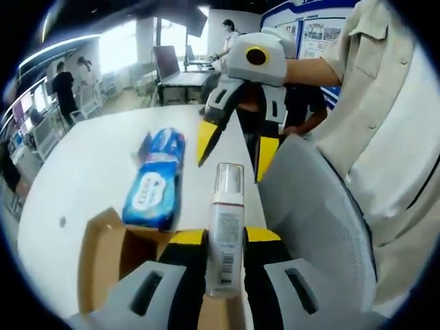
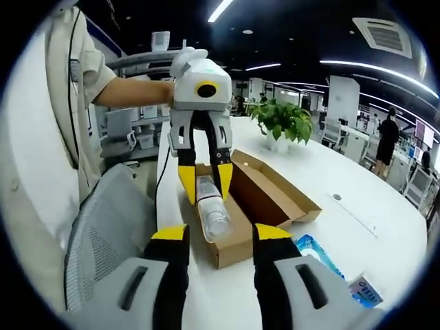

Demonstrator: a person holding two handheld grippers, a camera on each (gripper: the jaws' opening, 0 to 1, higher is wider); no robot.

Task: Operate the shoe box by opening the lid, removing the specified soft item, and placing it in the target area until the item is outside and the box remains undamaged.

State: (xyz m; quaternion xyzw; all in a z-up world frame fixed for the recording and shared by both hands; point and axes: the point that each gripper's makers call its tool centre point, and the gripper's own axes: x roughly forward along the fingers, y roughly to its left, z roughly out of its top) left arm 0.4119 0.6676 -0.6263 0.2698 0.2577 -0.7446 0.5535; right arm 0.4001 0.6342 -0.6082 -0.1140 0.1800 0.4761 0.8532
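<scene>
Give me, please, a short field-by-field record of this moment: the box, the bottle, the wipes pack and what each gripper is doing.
box: cardboard shoe box, lid open, on the white table
bottle: clear pump bottle, held above the box
left gripper: left gripper, shut on the bottle
right gripper: right gripper, open, holding nothing
wipes pack: blue wipes pack, flat on the table beside the box
other: potted plant on the table beyond the box

Matt brown cardboard box (image 2: 258, 196), clear glossy plastic bottle (image 2: 212, 210), smooth white table (image 2: 357, 227)
</scene>
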